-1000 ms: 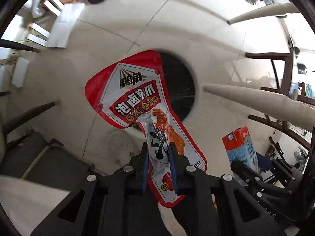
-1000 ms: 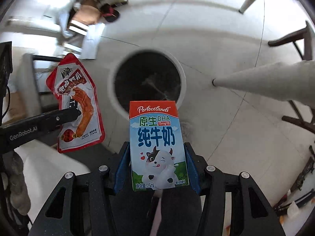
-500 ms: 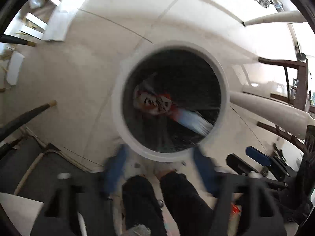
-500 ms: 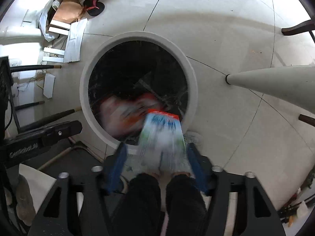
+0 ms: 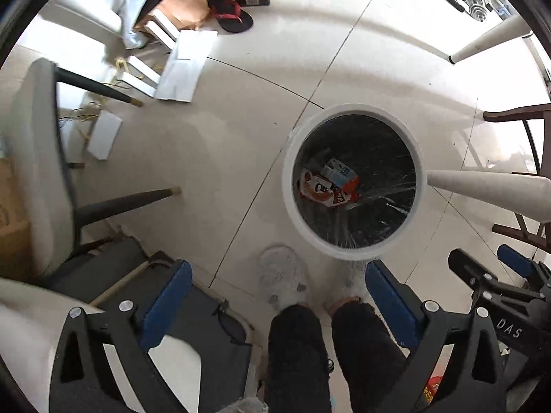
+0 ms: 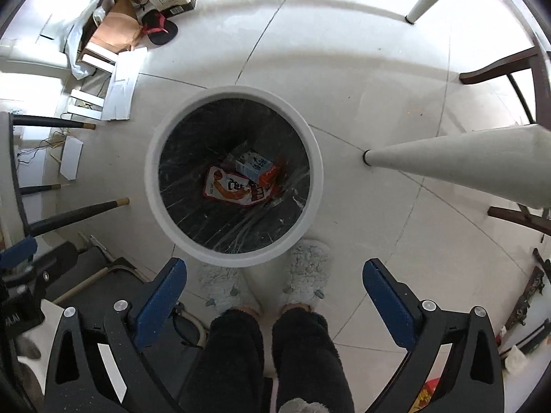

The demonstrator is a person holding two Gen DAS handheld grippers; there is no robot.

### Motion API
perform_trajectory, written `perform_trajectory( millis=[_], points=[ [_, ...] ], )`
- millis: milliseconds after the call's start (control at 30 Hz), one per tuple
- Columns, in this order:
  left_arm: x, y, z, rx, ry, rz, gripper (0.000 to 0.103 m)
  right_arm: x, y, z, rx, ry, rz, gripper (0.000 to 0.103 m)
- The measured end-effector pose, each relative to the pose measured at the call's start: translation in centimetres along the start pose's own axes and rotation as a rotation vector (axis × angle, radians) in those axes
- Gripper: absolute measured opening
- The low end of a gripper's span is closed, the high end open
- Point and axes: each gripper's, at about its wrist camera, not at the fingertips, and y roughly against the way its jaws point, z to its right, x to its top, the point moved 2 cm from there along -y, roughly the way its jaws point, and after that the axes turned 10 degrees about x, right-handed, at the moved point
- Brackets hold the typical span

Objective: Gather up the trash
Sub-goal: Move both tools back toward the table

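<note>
Below, one round white bin [image 6: 234,175] with a black liner stands on the tiled floor [image 6: 344,69], holding a red snack wrapper [image 6: 234,189] flat at the bottom and a small milk carton [image 6: 255,167] lying partly on top of it. Left gripper [image 5: 275,296]: blue-padded fingers [image 5: 168,296] spread wide, holding nothing, beside and above the bin. Right gripper [image 6: 275,292]: fingers [image 6: 162,296] likewise apart and empty, over the bin's near rim, above two pale fluffy slippers [image 6: 306,268].

light: bright daylight, floor [image 5: 241,137] glare top-left | focus: sharp | edges: fisheye-bent, dark vignette
</note>
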Motion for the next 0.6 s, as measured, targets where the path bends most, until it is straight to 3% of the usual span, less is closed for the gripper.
perform_trajectory(
  millis=[600],
  points=[
    [-4.8,19.0,-4.0,-0.012,-0.004,0.114,0.103,-6.0,21.4,-3.6,0.092,-0.015,0.075,0.103]
  ],
)
